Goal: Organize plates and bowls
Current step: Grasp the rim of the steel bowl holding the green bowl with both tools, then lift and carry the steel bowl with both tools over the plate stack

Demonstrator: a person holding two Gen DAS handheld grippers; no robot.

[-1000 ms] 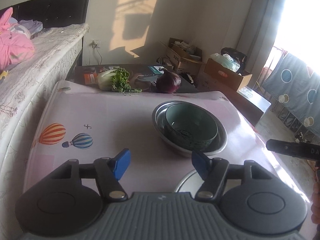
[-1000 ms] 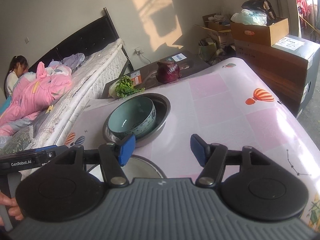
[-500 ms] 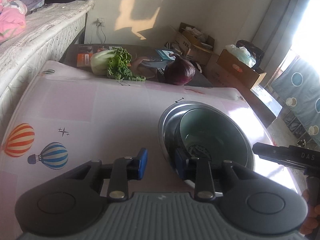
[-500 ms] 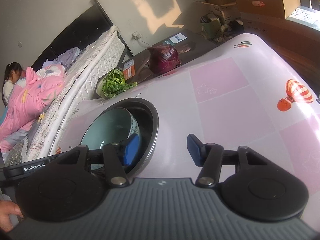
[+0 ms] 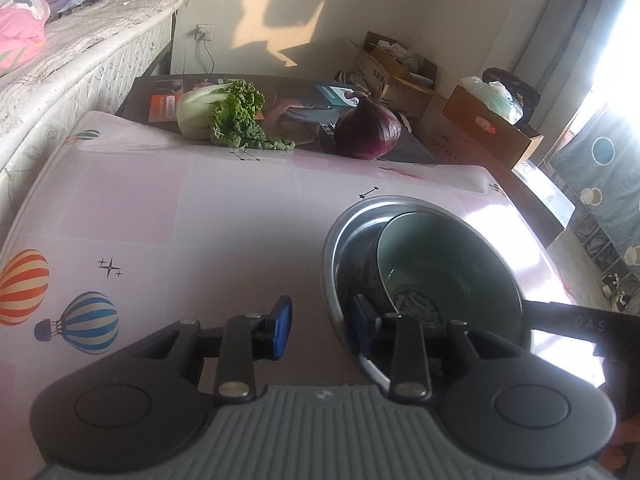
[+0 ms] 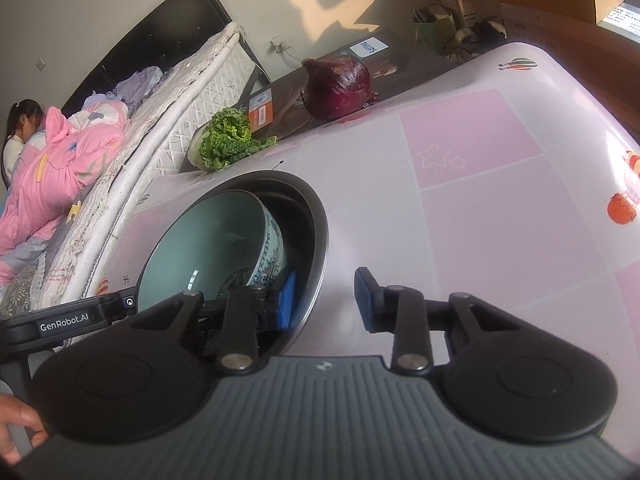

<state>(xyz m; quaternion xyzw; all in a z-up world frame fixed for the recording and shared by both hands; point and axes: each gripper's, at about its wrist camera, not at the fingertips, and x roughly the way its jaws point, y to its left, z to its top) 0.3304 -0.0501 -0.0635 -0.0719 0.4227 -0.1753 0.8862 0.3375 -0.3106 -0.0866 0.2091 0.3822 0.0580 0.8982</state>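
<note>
— So, how much has been organized?
— One nesting is done: the teal-glazed ceramic bowl (image 5: 440, 256), patterned outside, sits tilted in the shiny round stainless-steel basin (image 5: 400, 200) on the glossy pink balloon-printed surface (image 5: 200, 220). Placing the pair is judged still to be left.
— And the grip?
— The basin's thin rim is straddled by the left gripper (image 5: 320, 326) and the right gripper (image 6: 326, 300). The right jaws have just been closing and the left easing apart. A gap is seen at each outer pad, so nothing is clamped.
</note>
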